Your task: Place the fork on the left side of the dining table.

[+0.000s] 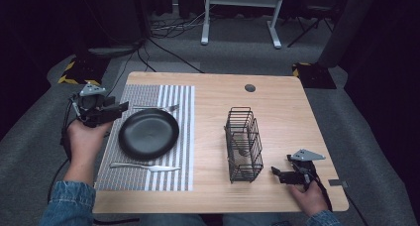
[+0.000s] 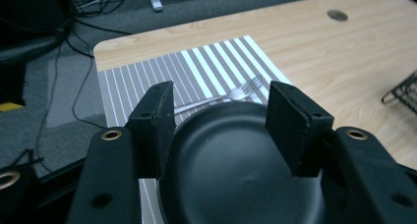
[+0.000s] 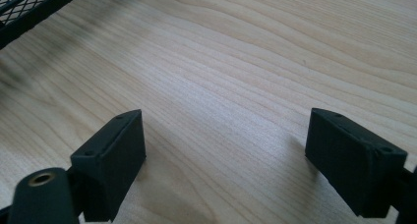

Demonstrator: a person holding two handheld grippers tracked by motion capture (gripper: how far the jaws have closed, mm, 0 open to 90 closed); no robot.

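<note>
A black plate (image 1: 148, 134) (image 2: 236, 170) lies on a striped placemat (image 1: 133, 179) (image 2: 147, 71) at the table's left. A silver fork (image 1: 158, 107) (image 2: 236, 94) rests behind the plate, and a second silver utensil (image 1: 146, 167) lies in front of it. My left gripper (image 1: 116, 109) (image 2: 219, 94) hovers at the plate's left edge, open, with nothing between its jaws. A black wire basket (image 1: 243, 144) (image 3: 29, 3) stands upright right of centre. My right gripper (image 1: 275, 172) (image 3: 226, 130) sits low over bare wood by the basket's near right corner, open and empty.
The wooden table (image 1: 277, 107) has a round cable hole (image 1: 250, 87) near its far edge. A small grey tab (image 1: 335, 182) lies at the near right edge. Cables and a white desk frame (image 1: 242, 18) are on the floor beyond.
</note>
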